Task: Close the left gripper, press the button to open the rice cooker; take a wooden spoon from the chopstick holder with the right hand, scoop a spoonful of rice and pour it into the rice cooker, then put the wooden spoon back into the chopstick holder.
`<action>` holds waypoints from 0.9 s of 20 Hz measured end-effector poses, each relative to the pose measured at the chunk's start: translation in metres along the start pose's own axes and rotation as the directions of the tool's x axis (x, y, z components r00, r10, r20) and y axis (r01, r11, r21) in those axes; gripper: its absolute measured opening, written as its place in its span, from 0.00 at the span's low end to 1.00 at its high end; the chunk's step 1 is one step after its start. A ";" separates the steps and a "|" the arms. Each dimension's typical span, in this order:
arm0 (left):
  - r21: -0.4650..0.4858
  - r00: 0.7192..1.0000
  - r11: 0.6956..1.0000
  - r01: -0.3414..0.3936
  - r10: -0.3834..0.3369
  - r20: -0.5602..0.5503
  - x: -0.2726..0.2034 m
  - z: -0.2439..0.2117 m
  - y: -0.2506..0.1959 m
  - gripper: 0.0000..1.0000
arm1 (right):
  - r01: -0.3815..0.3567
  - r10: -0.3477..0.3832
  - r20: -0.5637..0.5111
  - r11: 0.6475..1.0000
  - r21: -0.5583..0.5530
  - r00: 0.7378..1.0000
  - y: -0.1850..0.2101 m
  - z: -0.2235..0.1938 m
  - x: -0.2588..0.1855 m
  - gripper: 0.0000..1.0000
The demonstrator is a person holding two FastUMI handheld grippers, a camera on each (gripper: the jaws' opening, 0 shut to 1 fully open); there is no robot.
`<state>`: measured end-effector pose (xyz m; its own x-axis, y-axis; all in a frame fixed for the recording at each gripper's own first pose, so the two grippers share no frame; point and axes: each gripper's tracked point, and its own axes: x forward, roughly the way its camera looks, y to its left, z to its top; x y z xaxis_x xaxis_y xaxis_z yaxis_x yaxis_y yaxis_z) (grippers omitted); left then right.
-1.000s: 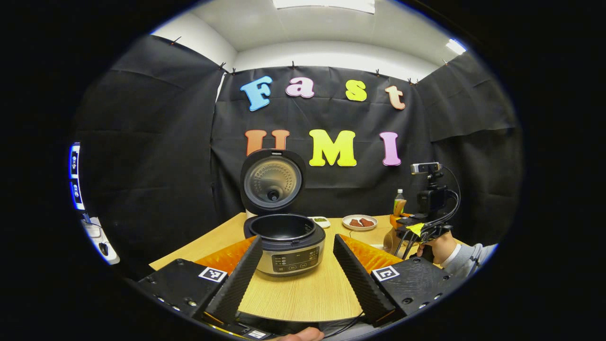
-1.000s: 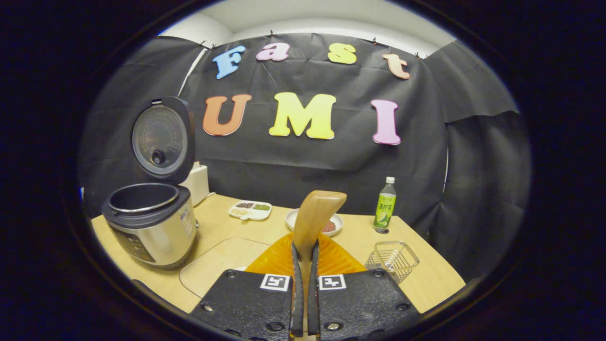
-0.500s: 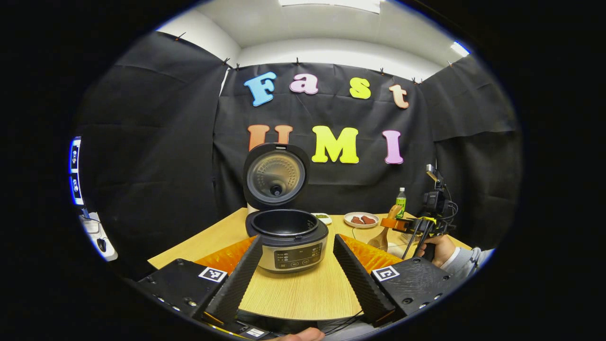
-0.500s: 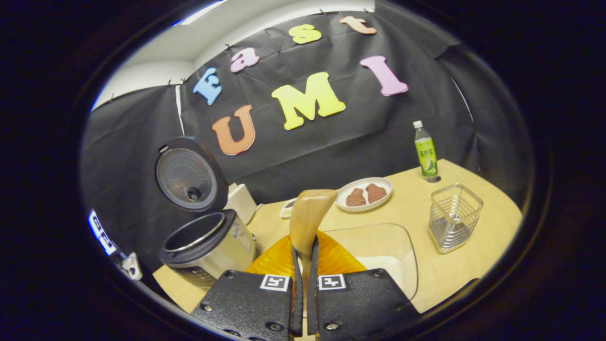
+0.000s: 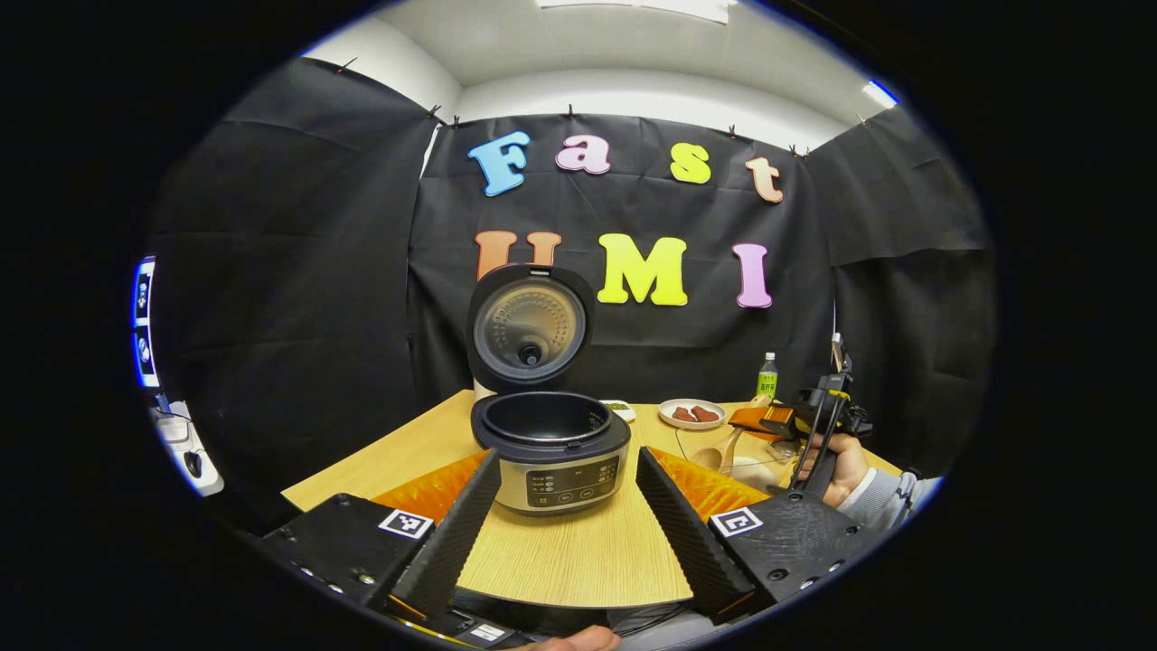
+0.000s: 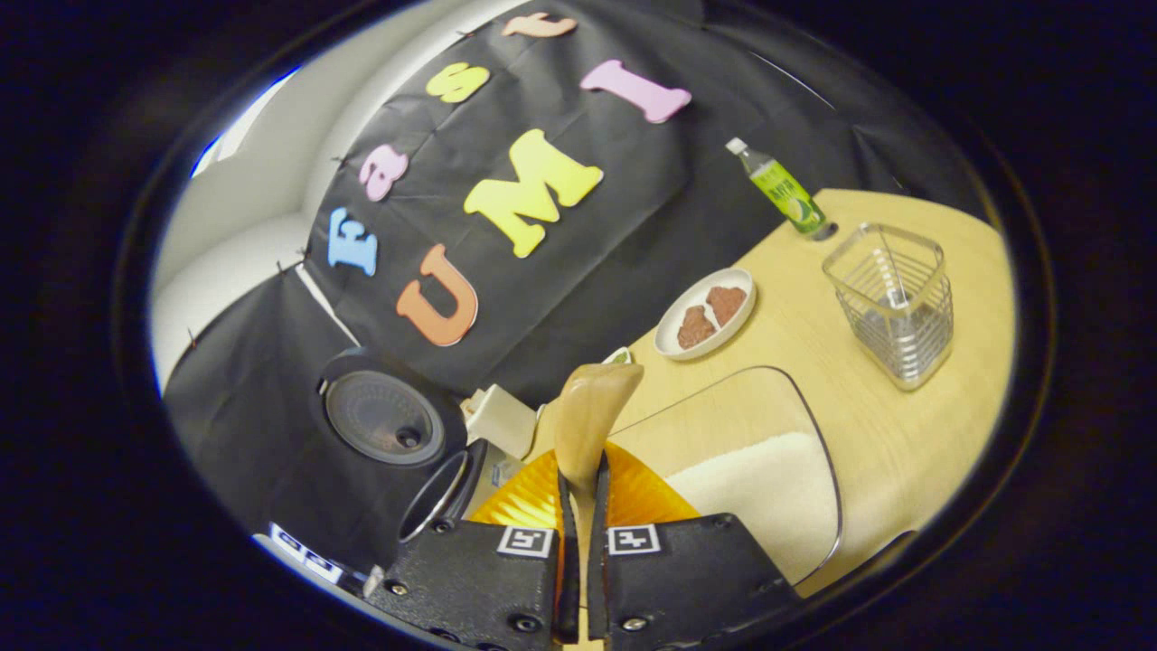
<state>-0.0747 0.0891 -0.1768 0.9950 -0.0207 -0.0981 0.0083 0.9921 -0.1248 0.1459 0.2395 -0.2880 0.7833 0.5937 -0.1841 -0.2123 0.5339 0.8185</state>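
Right gripper view shows the right gripper [image 6: 578,551] with its fingers pinching the wooden spoon [image 6: 589,416] above the clear rice box [image 6: 768,479]. Left gripper [image 5: 565,524] fingers are spread wide before the open rice cooker [image 5: 551,448] on the surface [image 5: 578,561].

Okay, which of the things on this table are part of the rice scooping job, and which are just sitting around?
Part of the job:
- rice cooker, lid open
- wooden spoon, held in the right gripper
- clear container of rice
- wire chopstick holder

Just lying about:
- green bottle
- white plate of brown pieces
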 end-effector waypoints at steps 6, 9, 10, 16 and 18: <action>0.004 1.000 1.000 -0.004 0.004 -0.001 -0.001 0.000 0.002 0.96 | -0.031 0.018 0.073 0.984 0.177 0.997 -0.016 0.024 -0.014 0.08; 0.006 1.000 1.000 -0.004 0.004 -0.001 -0.002 -0.002 0.002 0.96 | -0.069 0.039 0.120 0.963 0.259 0.992 -0.021 0.042 -0.023 0.08; 0.009 1.000 1.000 -0.005 0.005 0.000 -0.002 0.000 0.002 0.96 | -0.085 0.049 0.132 0.953 0.289 0.990 -0.022 0.047 -0.027 0.08; 0.024 1.000 1.000 0.000 0.000 0.001 -0.004 -0.002 -0.001 0.96 | -0.214 0.114 0.217 0.824 0.525 0.970 -0.022 0.073 -0.049 0.08; 0.033 1.000 0.999 0.005 -0.005 -0.004 -0.004 -0.002 -0.002 0.96 | -0.228 0.115 0.221 0.765 0.603 0.969 -0.019 0.074 -0.048 0.08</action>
<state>-0.0792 0.0873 -0.1785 0.9945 -0.0258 -0.1017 0.0164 0.9956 -0.0925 0.1558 0.1565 -0.2546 0.8631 0.5038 0.0360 0.0111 -0.0903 0.9959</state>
